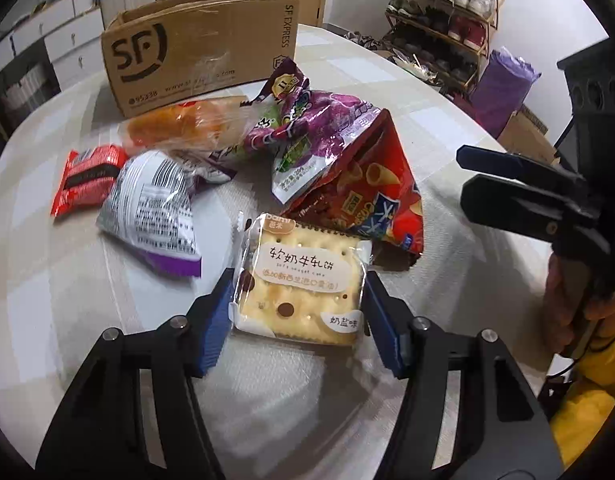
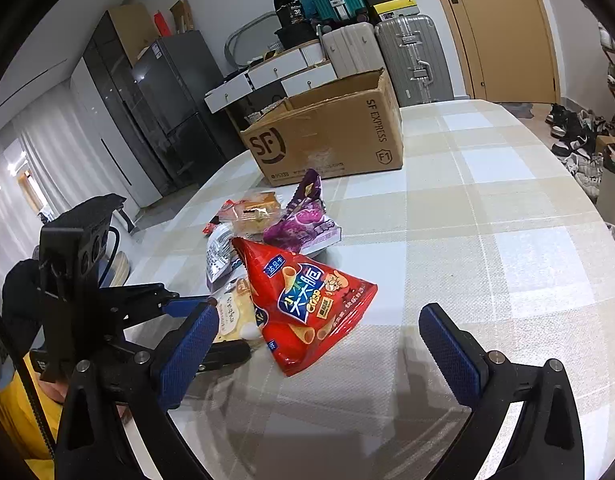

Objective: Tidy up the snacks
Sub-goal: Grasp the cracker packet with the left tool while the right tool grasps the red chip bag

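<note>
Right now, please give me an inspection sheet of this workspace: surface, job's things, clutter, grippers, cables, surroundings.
Surface: table under a beige checked cloth.
Job's things: nougat cracker pack, red Crisp corn-roll bag, purple snack bag, silver-and-purple pouch, small red packet, wrapped bread, open SF Express cardboard box behind the pile.
Clutter: nothing seen.
Grippers: left gripper pads press the cracker pack's sides; right gripper open, near the red bag.
Cables: thin black cable by the yellow sleeve.
Surroundings: suitcases, shoe rack, fridge, door.
</note>
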A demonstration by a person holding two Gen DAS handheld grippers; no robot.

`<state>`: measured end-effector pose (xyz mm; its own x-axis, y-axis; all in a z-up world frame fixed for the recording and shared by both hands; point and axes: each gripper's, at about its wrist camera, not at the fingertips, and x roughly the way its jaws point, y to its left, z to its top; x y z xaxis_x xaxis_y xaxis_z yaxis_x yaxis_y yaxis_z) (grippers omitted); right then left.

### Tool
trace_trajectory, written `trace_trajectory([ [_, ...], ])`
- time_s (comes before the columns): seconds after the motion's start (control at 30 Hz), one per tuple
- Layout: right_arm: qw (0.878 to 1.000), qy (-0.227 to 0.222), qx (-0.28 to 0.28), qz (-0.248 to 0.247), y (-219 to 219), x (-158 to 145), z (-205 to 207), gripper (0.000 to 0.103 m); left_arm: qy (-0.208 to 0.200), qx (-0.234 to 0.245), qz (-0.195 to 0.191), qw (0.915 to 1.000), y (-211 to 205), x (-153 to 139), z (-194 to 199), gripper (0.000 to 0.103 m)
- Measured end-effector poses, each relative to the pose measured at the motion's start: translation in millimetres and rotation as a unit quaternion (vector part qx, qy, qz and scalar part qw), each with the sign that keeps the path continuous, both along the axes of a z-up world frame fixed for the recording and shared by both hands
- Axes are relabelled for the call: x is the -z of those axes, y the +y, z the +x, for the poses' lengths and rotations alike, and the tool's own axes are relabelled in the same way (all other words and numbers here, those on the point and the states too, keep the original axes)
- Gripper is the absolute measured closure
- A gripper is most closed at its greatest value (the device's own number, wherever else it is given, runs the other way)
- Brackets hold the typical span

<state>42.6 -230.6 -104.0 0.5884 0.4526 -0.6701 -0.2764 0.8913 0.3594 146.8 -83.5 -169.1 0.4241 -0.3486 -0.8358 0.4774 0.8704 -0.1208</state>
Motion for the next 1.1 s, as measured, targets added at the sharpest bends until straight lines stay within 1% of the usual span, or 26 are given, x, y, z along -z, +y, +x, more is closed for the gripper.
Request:
trace_trajectory([
  [0.17,1.000,-0.002,-0.005,-0.003,2.6,-2.5,-3.8,0.001,-0.006,-0.015,0.001,0.9999,9.3,-5.6,-8.4,0.044],
  [0.23,1.000,-0.003,-0.009,-0.006,5.4,-3.5,-4.1,0.001,-0.009,-0.025,-0.005,0.9996,18.0,-4.6,-33.0,0.044],
  [0.3,1.000,-0.001,-0.012,-0.015,10.1,-3.8,-2.4,0.001,-0.009,-0.039,-0.011,0.9992,29.1,-7.1,-40.0,0.044],
  [0.43,0.999,0.009,-0.022,-0.032,19.0,-0.8,3.2,0.001,-0.017,-0.067,-0.034,0.9970,55.3,-19.0,-50.2,0.044],
  [0.5,0.999,0.023,-0.023,-0.043,23.8,3.6,10.1,0.001,-0.019,-0.082,-0.049,0.9953,71.7,-25.1,-58.9,0.044],
  [0.57,0.998,0.028,-0.026,-0.049,28.0,6.3,14.4,0.001,-0.020,-0.088,-0.065,0.9938,81.1,-29.8,-59.9,0.044],
  [0.7,0.997,0.032,-0.027,-0.060,36.7,10.0,25.2,0.001,-0.031,-0.093,-0.075,0.9923,96.2,-37.9,-79.2,0.044],
  [0.8,0.996,0.029,-0.035,-0.077,46.5,9.3,32.2,0.004,-0.036,-0.096,-0.081,0.9914,107.0,-39.7,-86.2,0.044],
  [0.83,0.995,0.030,-0.038,-0.085,50.5,9.8,34.6,0.008,-0.035,-0.098,-0.084,0.9910,109.8,-39.2,-89.5,0.044],
  [0.87,0.994,0.033,-0.040,-0.092,54.9,11.1,37.3,0.016,-0.035,-0.100,-0.087,0.9906,111.0,-38.3,-91.5,0.044],
  [0.93,0.993,0.042,-0.039,-0.106,60.1,15.7,41.1,0.023,-0.038,-0.106,-0.089,0.9897,114.9,-37.6,-93.7,0.044],
  [0.97,0.992,0.047,-0.038,-0.113,61.6,19.0,42.2,0.031,-0.039,-0.107,-0.090,0.9894,115.9,-37.7,-94.7,0.044],
  [1.0,0.991,0.051,-0.037,-0.117,62.4,21.6,42.5,0.034,-0.040,-0.108,-0.091,0.9891,117.2,-38.3,-96.0,0.044],
  [1.1,0.993,0.052,-0.030,-0.106,57.6,22.3,41.8,0.036,-0.040,-0.110,-0.093,0.9888,119.9,-38.8,-98.5,0.044],
])
